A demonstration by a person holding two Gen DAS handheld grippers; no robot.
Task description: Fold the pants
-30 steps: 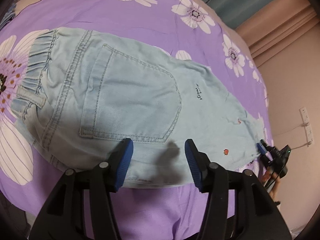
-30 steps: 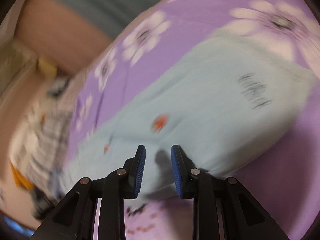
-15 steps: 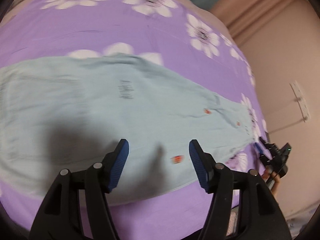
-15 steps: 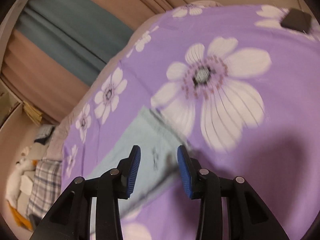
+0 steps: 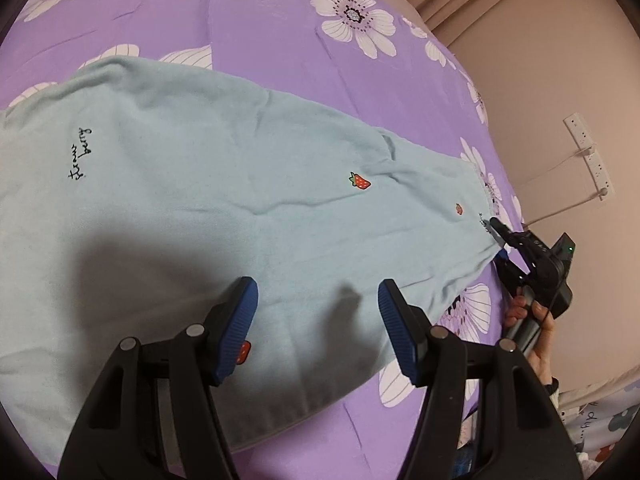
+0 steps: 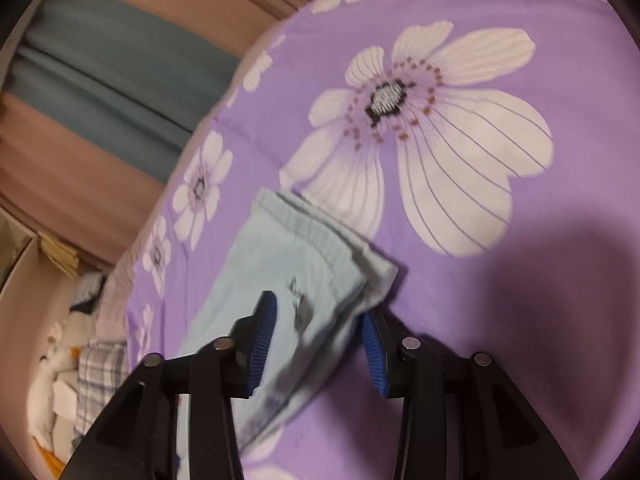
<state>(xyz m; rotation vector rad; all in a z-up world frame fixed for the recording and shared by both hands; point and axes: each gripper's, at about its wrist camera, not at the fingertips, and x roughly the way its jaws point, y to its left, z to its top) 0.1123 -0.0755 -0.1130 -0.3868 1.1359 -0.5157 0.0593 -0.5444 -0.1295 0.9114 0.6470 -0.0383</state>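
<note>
Left gripper (image 5: 316,312) released, ribbed blue pads apart over soft pale-blue pants (image 5: 224,184) spread flat on purple floral bedsheet (image 5: 260,20). Right gripper (image 6: 316,336) released too, jaws just widened, straddling ribbed hem. Beyond: embroidered strawberry (image 5: 360,181).

My left tool (image 5: 316,320) gaping, tilted down; right tool (image 6: 316,334) just widened, seemingly gripping nothing.

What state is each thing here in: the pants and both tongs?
Pants: spread flat on the bedspread, not yet folded.
Left tongs: open over the leg, gripping nothing.
Right tongs: open at the hem, cloth between the jaws, not pinched.
</note>
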